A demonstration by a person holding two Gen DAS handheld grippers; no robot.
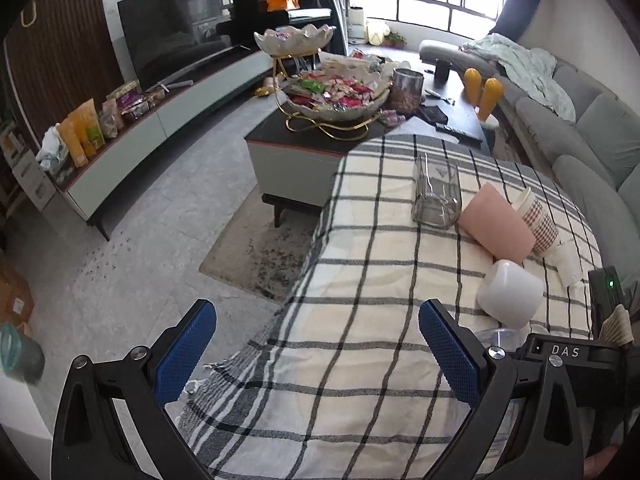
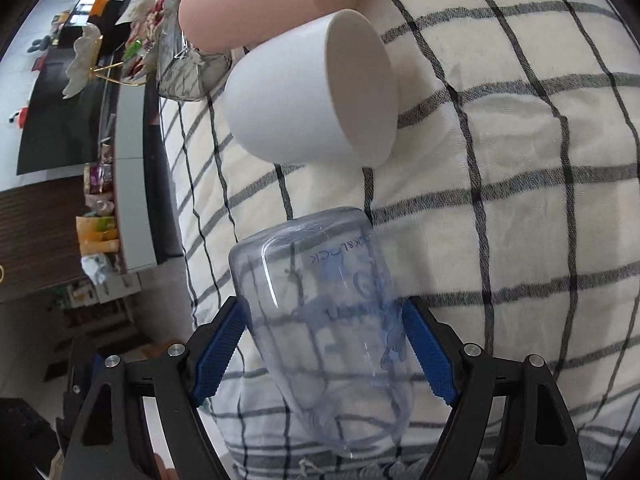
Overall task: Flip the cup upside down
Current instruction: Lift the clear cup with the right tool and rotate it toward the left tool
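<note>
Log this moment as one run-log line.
right gripper: shut on clear plastic cup, above checked cloth | left gripper: open, empty | white cup, pink cup: inverted on cloth

Left gripper up front, blue pads spread wide with nothing between them, hanging over the near left edge of the checked tablecloth. Along the cloth's right side, a line of cups: a clear glass tumbler standing farthest back, a pink cup tipped on its side just beside it, a brown-checked paper cup touching the pink one behind, and a white cup lying on its side nearest the camera. At the right edge, the black body of another gripper marked DAS pokes in, its fingers hidden. Beyond the cloth's far edge, a tiered snack bowl sits on the dark coffee table.
</note>
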